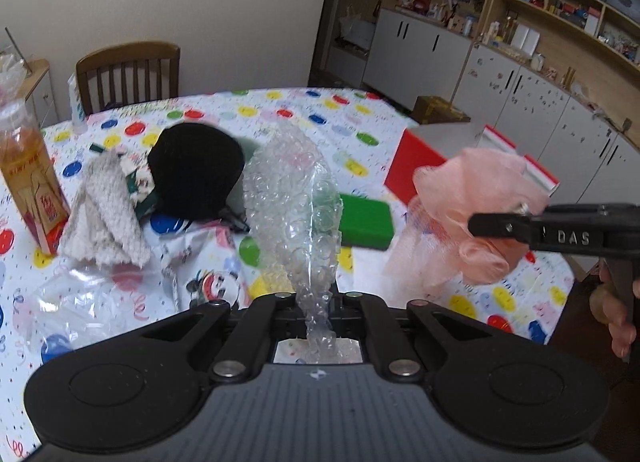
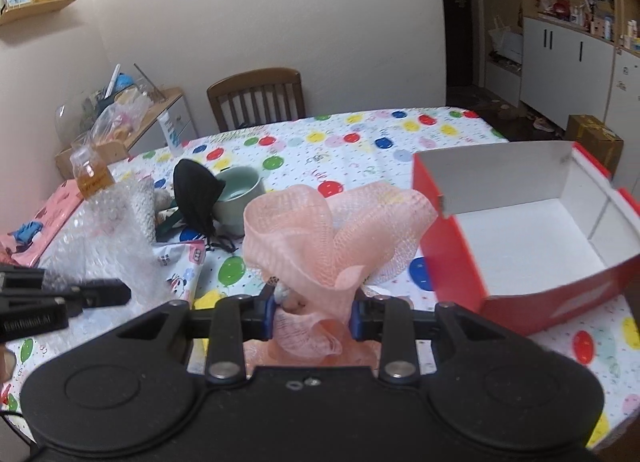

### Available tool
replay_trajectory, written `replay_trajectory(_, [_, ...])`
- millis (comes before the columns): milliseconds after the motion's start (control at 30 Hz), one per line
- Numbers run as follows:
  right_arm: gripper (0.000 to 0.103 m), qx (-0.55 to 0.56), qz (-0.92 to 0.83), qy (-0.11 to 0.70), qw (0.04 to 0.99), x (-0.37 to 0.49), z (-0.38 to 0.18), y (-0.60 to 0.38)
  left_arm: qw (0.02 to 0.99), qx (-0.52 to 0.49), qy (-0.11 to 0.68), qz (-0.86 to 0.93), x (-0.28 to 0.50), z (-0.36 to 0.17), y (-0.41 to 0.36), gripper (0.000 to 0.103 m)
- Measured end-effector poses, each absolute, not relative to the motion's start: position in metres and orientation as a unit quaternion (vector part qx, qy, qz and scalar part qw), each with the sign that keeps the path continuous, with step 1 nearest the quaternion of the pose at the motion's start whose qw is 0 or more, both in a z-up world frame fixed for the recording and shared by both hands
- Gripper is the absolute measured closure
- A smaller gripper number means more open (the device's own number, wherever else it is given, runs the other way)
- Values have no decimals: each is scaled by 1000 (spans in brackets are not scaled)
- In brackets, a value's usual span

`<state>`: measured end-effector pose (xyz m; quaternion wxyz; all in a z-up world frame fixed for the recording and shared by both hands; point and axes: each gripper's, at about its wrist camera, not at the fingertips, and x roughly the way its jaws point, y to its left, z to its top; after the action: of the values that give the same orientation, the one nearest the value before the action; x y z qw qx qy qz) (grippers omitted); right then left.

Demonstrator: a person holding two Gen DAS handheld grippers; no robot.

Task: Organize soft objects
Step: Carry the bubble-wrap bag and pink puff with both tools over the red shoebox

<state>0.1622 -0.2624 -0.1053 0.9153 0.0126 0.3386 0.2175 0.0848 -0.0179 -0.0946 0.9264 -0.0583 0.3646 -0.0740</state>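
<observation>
The counter (image 2: 360, 141) fills both views, draped in a white cloth printed with coloured balloons and confetti. On its right side stands a red box (image 2: 452, 246), open at the top, white inside and holding nothing visible. A wooden chair (image 2: 256, 97) stands at the far edge against the wall. The sheet of bubble wrap (image 1: 292, 197) is clear and crumpled; in the left wrist view it rises in a twisted column from the left tool (image 1: 320, 326), whose jaws are pressed together on its narrow lower end, so the sheet hangs lifted above the cloth. The pink mesh sponge (image 2: 328, 238) is a loose ruffle of salmon netting, folded in soft loops; the right tool (image 2: 314, 312) is clamped on its gathered base, blue pads pressing from both sides, and it is held up near the box's left wall. In the left wrist view the same sponge (image 1: 476, 201) appears at the right, in front of the box. Left of the middle lie a black cap (image 1: 196, 169), a beige knitted cloth (image 1: 104, 213) bunched in a heap beside it, and a pale green mug (image 2: 240, 197) just behind the cap. A green block (image 1: 366, 219) lies flat near the bubble wrap. A tall orange carton (image 1: 30, 181) stands at the far left.
</observation>
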Motion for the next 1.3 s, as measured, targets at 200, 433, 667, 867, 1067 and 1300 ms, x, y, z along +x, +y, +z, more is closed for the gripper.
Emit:
replay_trajectory(200, [71, 30, 202, 327, 923, 155, -85, -292, 932, -61, 342, -99, 86, -66, -22, 99])
replay_trajectory(433, [71, 31, 179, 316, 931, 162, -63, -326, 937, -57, 318, -130, 101, -34, -37, 99])
replay_trajectory(667, [71, 33, 150, 306, 940, 177, -53, -356, 940, -42, 297, -164, 127, -13, -71, 99])
replay_trajectory(867, [71, 36, 129, 301, 944, 192, -53, -379, 940, -28, 281, -190, 153, 0, -105, 99])
replay_trajectory(1067, [70, 47, 107, 303, 946, 208, -58, -403, 937, -16, 270, -223, 185, 11, -144, 99])
replay_trajectory(1300, [70, 46, 84, 304, 948, 233, -68, -428, 939, 4, 251, -235, 221, 20, -186, 99])
